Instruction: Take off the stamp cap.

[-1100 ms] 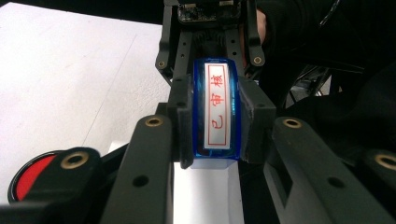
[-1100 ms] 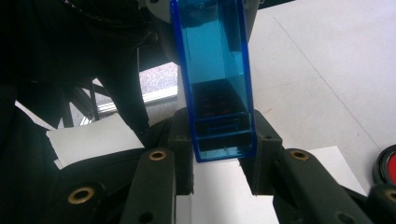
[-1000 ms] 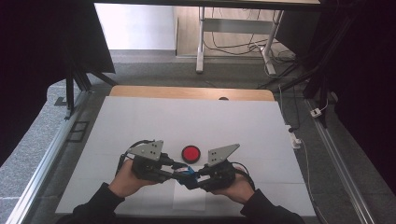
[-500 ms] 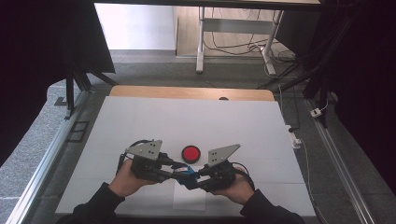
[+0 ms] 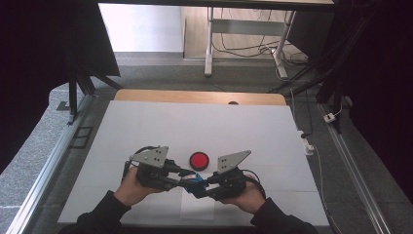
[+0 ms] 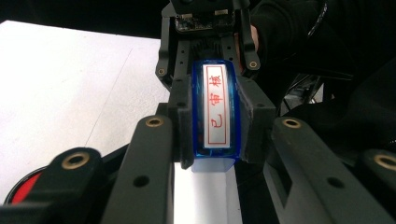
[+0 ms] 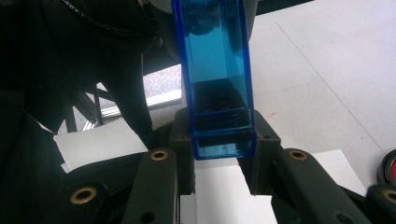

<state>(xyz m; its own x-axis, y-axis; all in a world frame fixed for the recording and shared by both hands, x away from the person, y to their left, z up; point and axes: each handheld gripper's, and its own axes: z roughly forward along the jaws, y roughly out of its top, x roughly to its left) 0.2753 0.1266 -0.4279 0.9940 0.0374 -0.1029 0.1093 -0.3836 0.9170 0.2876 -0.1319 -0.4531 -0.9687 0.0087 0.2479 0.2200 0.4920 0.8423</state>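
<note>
Fingers (image 6: 254,112) of left gripper (image 5: 182,176) and right gripper (image 5: 202,187) both clamped on blue stamp (image 6: 215,116), held just above white paper (image 5: 197,207), near red ink pad (image 5: 198,159). Risk: uneven pull twisting stamp (smooth plastic) out, dropping onto paper.

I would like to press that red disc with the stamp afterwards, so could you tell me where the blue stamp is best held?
Grip the blue stamp across its two long flat side walls, near one end, coming in along its length. Those walls are parallel and fit squarely between the pads, as the left tongs and right tongs now show; the labelled face stays uncovered. The red disc lies just beyond.
</note>
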